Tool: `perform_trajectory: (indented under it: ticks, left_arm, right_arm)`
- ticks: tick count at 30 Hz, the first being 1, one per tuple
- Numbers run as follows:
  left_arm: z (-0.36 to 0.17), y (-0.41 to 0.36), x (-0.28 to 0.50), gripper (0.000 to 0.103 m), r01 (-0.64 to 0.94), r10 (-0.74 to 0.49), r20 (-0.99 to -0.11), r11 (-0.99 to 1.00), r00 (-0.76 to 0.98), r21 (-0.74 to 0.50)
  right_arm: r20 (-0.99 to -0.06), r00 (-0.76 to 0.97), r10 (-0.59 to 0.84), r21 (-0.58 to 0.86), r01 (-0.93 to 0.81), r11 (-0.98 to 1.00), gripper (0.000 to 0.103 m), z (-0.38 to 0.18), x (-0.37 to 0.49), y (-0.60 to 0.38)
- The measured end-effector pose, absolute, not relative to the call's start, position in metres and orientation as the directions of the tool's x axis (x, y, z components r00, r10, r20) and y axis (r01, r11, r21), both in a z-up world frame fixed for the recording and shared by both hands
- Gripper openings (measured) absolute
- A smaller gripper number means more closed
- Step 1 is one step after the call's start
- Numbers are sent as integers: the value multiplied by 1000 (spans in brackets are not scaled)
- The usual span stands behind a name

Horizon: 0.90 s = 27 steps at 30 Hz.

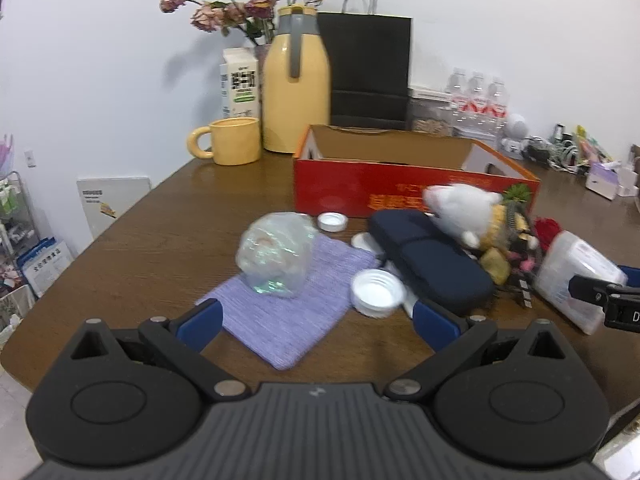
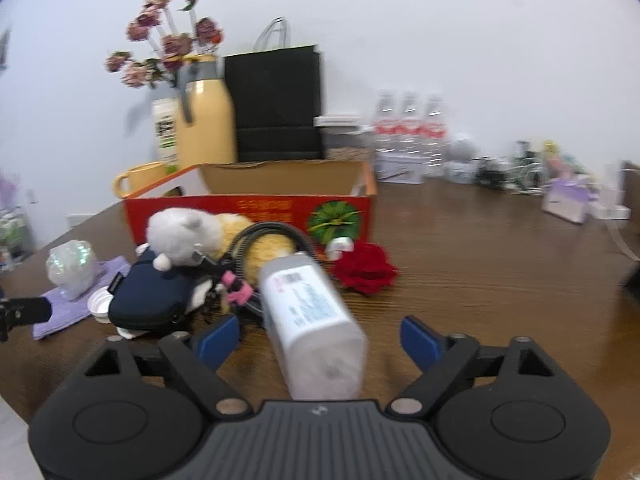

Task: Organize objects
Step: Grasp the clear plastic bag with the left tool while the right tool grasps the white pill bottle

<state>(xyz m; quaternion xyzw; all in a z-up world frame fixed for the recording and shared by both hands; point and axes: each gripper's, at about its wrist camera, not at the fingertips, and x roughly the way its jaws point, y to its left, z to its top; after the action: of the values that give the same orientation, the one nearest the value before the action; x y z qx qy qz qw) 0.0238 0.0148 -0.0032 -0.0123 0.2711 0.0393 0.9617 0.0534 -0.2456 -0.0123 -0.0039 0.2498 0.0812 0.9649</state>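
An open red cardboard box (image 1: 360, 192) (image 2: 240, 212) stands on the wooden table. In front of it lies a pile: a white and yellow plush toy (image 1: 468, 208) (image 2: 192, 232), a dark blue case (image 1: 436, 264) (image 2: 148, 292), white lids (image 1: 376, 292), a red fabric rose (image 2: 366, 266), black cables, a clear wrapped bundle (image 1: 276, 256) (image 2: 72, 266) on a purple cloth (image 1: 288, 312). A white plastic bottle (image 2: 312, 320) (image 1: 576, 280) lies on its side between the open fingers of my right gripper (image 2: 320, 338). My left gripper (image 1: 316, 320) is open and empty over the purple cloth.
A yellow mug (image 1: 232, 140), a yellow thermos jug (image 1: 296, 80), a milk carton (image 1: 240, 84), dried flowers and a black paper bag (image 1: 368, 68) stand behind the box. Water bottles (image 1: 478, 96) and small clutter (image 2: 560, 184) line the far right.
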Motion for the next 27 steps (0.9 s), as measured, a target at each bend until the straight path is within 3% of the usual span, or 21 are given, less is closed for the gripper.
perform_trajectory:
  ticks: [1,2,3,13,14,15,18,27]
  left_arm:
    - [-5,18,28,103,-100,90,-528,995,845,9]
    - [-5,21,31,103,-112,103,-530,994,842,15]
    - [-6,25,33,103,-121,111,-531,993,840,16]
    - [-9,47,85,103,-141,140,-504,989,852,36]
    - [-11,49,90,100,-138,134,-507,990,851,29]
    - [-12,49,95,88,-129,121,-513,991,850,20]
    - [-18,52,106,40,-109,82,-562,994,823,-15]
    - [16,50,106,38,-79,51,-466,996,883,-41]
  right_arm:
    - [-497,848,185,40,-190,981,68,-15,61,-245]
    - [-507,835,213,61,-212,975,47,-16,65,-245]
    - [-509,825,245,94,-229,969,40,-17,68,-248]
    - [-450,856,256,118,-227,967,40,-14,58,-248]
    - [-446,859,252,111,-226,968,40,-13,57,-248]
    - [-441,862,251,106,-227,968,40,-11,56,-247]
    - [-429,870,244,95,-225,970,40,-6,55,-248]
    - [-361,902,237,47,-237,970,40,20,74,-244]
